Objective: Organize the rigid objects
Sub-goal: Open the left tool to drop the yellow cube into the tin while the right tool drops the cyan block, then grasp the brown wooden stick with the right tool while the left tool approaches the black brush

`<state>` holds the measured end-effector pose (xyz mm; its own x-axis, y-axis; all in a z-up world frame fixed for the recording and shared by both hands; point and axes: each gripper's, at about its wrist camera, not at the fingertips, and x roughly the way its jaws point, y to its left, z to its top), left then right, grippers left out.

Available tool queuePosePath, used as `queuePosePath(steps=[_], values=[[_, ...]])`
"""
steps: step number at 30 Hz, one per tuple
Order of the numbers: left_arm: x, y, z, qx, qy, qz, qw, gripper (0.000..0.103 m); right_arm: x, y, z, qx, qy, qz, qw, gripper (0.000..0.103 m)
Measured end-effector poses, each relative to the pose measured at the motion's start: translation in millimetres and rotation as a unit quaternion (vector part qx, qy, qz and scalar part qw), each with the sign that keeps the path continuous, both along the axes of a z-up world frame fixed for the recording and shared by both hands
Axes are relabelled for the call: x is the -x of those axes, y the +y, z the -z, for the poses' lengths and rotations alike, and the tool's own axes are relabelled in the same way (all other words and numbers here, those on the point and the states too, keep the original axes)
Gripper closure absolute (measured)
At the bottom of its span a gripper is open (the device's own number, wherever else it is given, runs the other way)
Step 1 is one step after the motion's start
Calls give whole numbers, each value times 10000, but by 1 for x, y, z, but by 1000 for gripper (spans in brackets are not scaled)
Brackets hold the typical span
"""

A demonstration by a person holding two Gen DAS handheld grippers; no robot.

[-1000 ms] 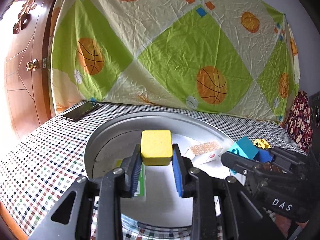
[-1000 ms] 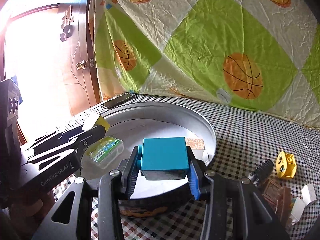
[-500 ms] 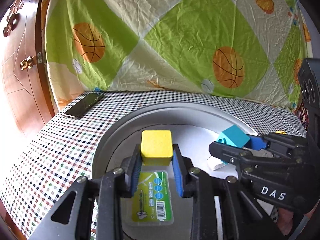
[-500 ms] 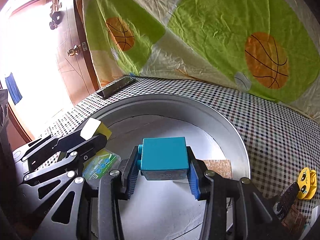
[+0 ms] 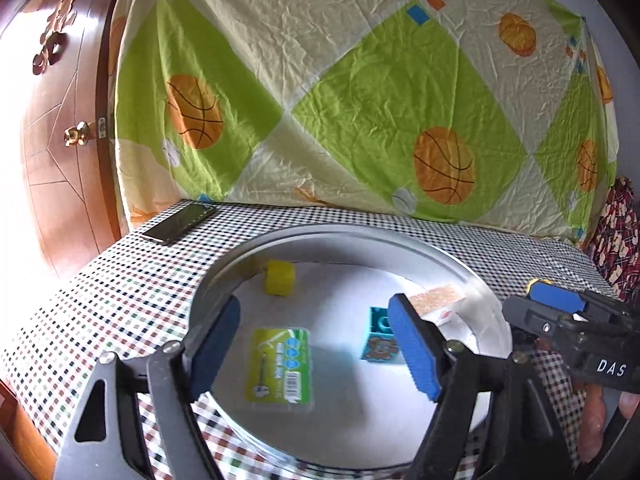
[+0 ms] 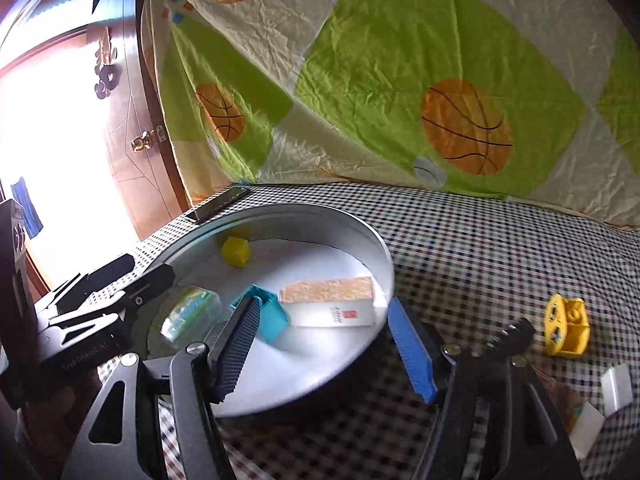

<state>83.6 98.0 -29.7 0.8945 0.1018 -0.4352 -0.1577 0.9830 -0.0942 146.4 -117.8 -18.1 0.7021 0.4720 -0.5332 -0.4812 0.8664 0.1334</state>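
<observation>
Left wrist view: left gripper [image 5: 316, 344] fingers spread wide, nothing held. Yellow block [image 5: 279, 278] lies at the far wall of the round tray [image 5: 224, 268]; teal block [image 5: 378, 338] near tray centre.

Right wrist view: right gripper [image 6: 324, 344] likewise wide, empty, at the tray's near rim. Yellow toy [image 6: 567, 326] is left on the worktop [image 6: 480, 248], right of the tray. Risk: fingers may catch the rim, shifting the tray.

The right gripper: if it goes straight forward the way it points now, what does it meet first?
Probably the white box lying in the metal basin, which sits between the open right gripper's fingers; depth is uncertain.
</observation>
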Motion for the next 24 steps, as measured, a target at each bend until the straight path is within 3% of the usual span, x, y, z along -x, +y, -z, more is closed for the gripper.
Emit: queuePosePath(steps=[3,10,15,17,24], values=[[8,-29,3,6,-71,223,9997,16,13,-42,1,29,-120,399,9991,34],[8,-92,9,-47,-28,813,9967,15,31,-117,21,169,-31,1196,9927,34],[4,-122,17,-207,100,1059,9941,15,30,-124,36,237,177,1261,9916,35],[4,-129,18,-264,125,1099,9935,15,27,-123,40,257,261,1227,9918,42],[3,-135,20,-298,171,1147,9928,15,18,-115,42,468,343,1154,9916,50]])
